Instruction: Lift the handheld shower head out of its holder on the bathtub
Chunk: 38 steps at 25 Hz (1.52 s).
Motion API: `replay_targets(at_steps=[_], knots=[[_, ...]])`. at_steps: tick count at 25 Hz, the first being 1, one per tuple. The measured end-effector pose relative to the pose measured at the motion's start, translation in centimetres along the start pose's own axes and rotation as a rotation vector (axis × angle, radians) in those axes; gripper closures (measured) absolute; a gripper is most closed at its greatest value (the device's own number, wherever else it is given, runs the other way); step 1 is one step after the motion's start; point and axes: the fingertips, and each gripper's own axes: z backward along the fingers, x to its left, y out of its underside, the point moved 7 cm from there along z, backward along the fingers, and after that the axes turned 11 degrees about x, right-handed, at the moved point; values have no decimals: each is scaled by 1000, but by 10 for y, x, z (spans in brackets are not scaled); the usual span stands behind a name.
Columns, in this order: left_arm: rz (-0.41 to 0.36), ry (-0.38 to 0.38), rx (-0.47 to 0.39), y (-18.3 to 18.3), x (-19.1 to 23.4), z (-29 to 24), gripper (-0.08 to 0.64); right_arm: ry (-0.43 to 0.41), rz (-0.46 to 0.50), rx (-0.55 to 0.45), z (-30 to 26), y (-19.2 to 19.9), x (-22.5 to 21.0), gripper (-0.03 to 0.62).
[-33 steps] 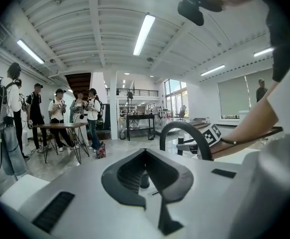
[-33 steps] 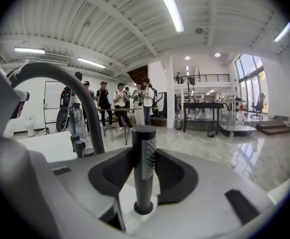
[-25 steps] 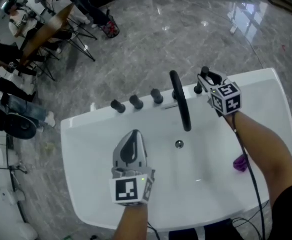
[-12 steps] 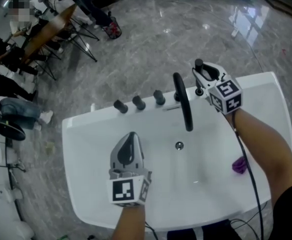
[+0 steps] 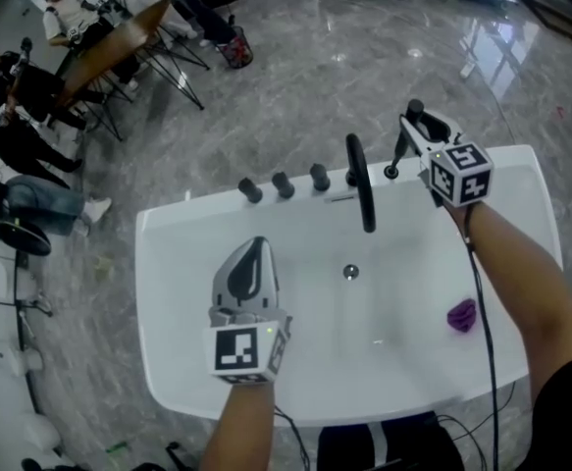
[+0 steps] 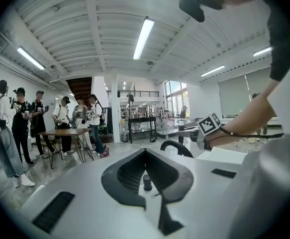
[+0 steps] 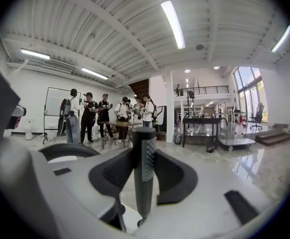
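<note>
The right gripper [image 5: 420, 133] pinched the black shower head [image 7: 144, 153] by the tub's [image 5: 415, 366] far right edge. The left gripper [image 6: 145, 152] was pressed together, empty.

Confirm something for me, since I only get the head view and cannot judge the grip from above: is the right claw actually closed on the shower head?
Observer: Yes. In the right gripper view the shower head stands upright between the pads of the right claw, which press on it from both sides.
Operator: And my other hand?
Observer: Empty. The left gripper view shows the left claw with its tips together; a bathtub knob shows through the gap behind them.
Operator: Anything on the head's surface?
Observer: A dotted patch on its upper part faces the camera.
</note>
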Motion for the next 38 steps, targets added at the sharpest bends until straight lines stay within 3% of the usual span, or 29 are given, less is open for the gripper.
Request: replay_targets(at_steps=[14, 30, 38], knots=[[-35, 31, -66, -63, -22, 70, 552, -13, 14, -6, 100, -59, 24, 449], [-153, 49, -143, -127, 3, 137, 552, 12, 22, -72, 210, -133, 55, 449], [-169, 81, -159, -144, -4, 160, 552, 17, 21, -113, 259, -155, 69, 449]])
